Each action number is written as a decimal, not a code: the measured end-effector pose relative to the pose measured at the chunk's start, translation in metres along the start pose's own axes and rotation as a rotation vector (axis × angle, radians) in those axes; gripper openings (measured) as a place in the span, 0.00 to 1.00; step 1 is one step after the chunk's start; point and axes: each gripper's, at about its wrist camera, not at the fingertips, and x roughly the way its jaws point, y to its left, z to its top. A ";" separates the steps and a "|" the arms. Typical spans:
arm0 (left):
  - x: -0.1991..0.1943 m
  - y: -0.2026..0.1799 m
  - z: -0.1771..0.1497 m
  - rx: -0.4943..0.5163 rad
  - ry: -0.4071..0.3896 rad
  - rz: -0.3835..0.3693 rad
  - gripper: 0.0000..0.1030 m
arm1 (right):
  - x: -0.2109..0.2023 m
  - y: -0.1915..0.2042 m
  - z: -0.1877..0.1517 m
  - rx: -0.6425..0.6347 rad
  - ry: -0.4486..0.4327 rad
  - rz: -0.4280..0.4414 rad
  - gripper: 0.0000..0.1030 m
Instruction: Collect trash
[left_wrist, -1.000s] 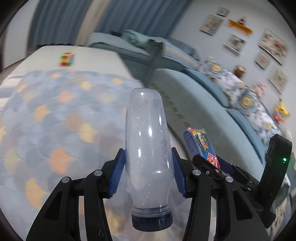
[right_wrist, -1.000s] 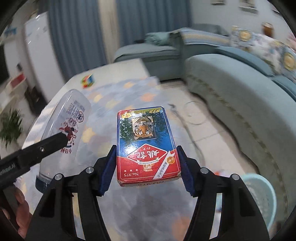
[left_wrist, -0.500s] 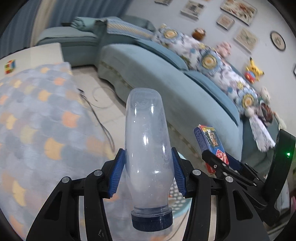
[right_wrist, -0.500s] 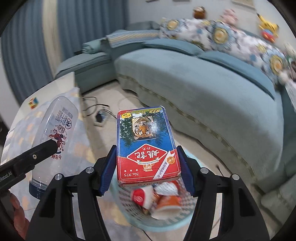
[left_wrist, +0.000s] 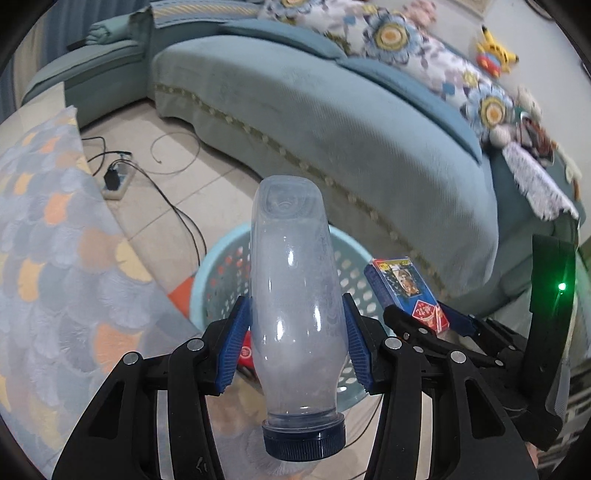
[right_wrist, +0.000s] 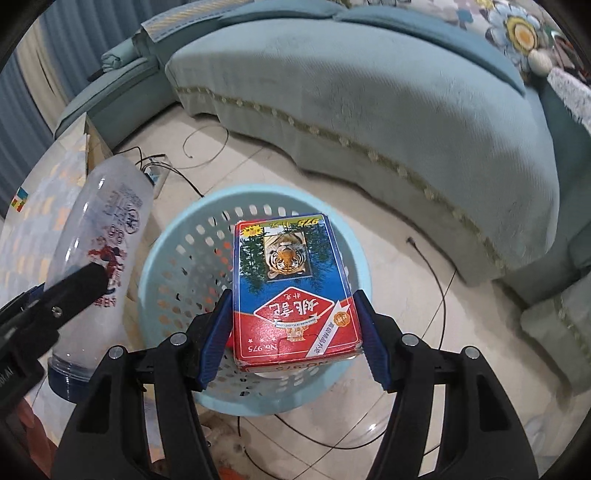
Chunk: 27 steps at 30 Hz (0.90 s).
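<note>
1. Two grips: the left gripper (left_wrist: 295, 343) pinches an empty plastic bottle (left_wrist: 295, 295) at mid-body, cap nearest the camera; the right gripper's (right_wrist: 295, 332) jaws have just been opening, the card box (right_wrist: 291, 291) between its pads.
2. Both items hang over the pale blue basket (right_wrist: 177, 236) on the floor near the sofa (right_wrist: 369, 110).
3. The bottle looks light, slick and crushable; the box light, stiff and flat-sided, best taken by its long edges.
4. Only the right view shows the bottle's printed label.
</note>
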 end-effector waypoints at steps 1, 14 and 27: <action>0.004 -0.001 0.002 0.007 0.009 0.003 0.47 | 0.002 -0.001 0.001 0.007 0.007 0.007 0.59; -0.024 0.014 0.001 -0.028 -0.060 -0.004 0.63 | 0.002 -0.009 -0.008 0.046 0.014 0.111 0.60; -0.141 0.038 -0.052 -0.026 -0.311 0.198 0.71 | -0.099 0.067 -0.046 -0.097 -0.239 0.105 0.64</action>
